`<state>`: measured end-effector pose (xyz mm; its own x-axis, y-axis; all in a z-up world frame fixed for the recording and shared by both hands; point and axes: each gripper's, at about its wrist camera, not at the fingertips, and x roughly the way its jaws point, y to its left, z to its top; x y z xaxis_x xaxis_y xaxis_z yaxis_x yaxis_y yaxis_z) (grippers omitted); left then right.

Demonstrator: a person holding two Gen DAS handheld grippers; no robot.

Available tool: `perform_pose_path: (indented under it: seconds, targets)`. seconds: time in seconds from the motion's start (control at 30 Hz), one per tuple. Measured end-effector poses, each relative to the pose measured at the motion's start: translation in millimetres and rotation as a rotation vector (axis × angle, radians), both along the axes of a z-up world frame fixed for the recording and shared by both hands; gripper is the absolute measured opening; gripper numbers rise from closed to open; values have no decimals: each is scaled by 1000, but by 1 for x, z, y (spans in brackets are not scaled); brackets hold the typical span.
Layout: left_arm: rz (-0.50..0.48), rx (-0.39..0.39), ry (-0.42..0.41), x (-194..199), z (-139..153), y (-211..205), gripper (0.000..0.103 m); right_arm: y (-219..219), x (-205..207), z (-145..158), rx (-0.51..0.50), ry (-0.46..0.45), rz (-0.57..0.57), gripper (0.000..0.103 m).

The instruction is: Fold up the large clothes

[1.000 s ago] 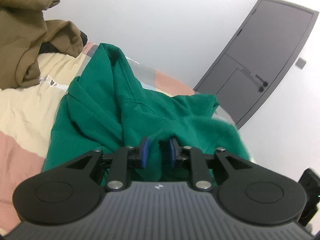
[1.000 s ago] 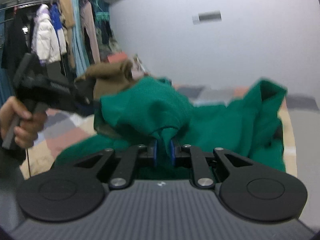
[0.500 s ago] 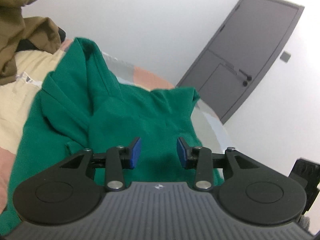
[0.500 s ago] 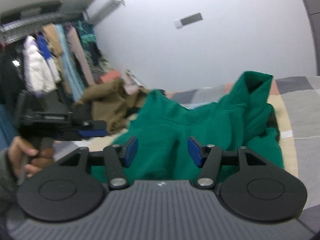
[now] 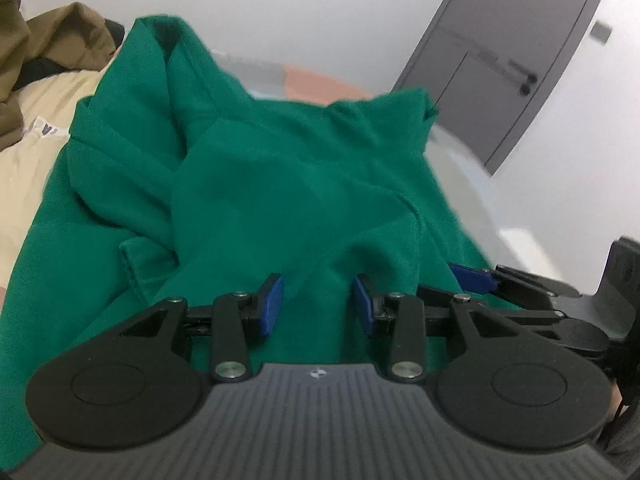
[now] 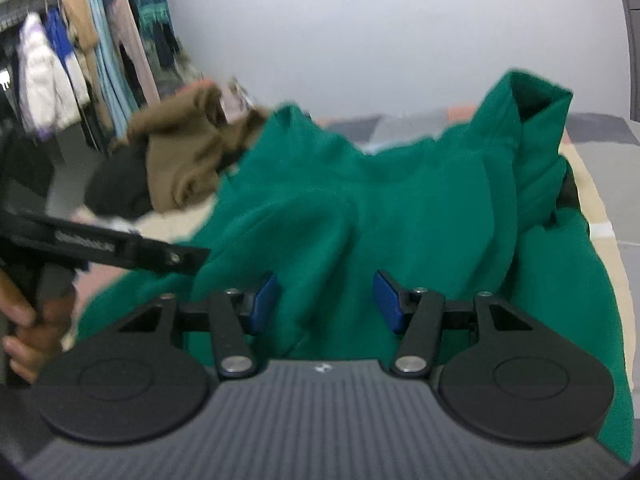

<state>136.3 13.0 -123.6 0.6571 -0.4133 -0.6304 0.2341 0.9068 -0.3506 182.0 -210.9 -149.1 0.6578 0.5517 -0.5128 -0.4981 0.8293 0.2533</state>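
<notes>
A large green hoodie lies rumpled on the bed, its hood standing up at the far end. My left gripper is open just above the near part of the hoodie, and a low ridge of cloth runs up between the blue pads without being pinched. In the right wrist view the same hoodie fills the middle. My right gripper is open over it, pads wide apart and clear of the cloth. The right gripper's fingers show at the right edge of the left wrist view. A person's hand holds the left gripper.
A brown garment is heaped at the far left of the bed on the patchwork cover. A black garment lies beside it. Several clothes hang on a rack. A grey door stands behind.
Both grippers were shut on folds of the green hoodie a second ago. They have opened and let the cloth drop, and both have sunk lower over the garment.
</notes>
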Motion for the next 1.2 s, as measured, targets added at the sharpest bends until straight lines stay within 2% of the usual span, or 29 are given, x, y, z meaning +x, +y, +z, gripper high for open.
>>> perform_pose_path:
  seconds: [0.23, 0.37, 0.5, 0.57, 0.67, 0.73, 0.77, 0.8, 0.9, 1.0, 1.1, 1.2]
  targets:
    - [2, 94, 62, 20, -24, -14, 44, 10, 9, -18, -76, 3, 19, 56]
    - [5, 98, 59, 21, -23, -16, 44, 9, 8, -17, -78, 0, 16, 56]
    - [16, 65, 59, 16, -18, -11, 47, 5, 6, -13, -48, 10, 1, 56]
    - [29, 37, 51, 8, -12, -4, 58, -2, 5, -9, -10, 29, -19, 56]
    - [52, 3, 8, -6, 1, 9, 64, -13, 0, -3, 34, 44, -52, 57]
    - [82, -29, -24, -13, 11, 23, 69, -22, -3, 3, 62, 33, -88, 67]
    - [111, -54, -39, -13, 15, 31, 70, -28, -5, 6, 81, 21, -111, 76]
    - [135, -79, -49, -11, 19, 38, 70, -32, -4, 8, 99, 12, -129, 78]
    - [192, -147, -56, 5, 23, 56, 70, -47, 10, 13, 157, 0, -204, 78]
    - [231, -145, -45, 33, 18, 65, 70, -57, 37, 10, 174, 21, -275, 78]
    - [231, -164, -41, 62, 13, 66, 70, -65, 70, 1, 194, 73, -345, 78]
    - [231, -148, -43, 95, 10, 60, 70, -69, 105, -6, 266, 105, -346, 78]
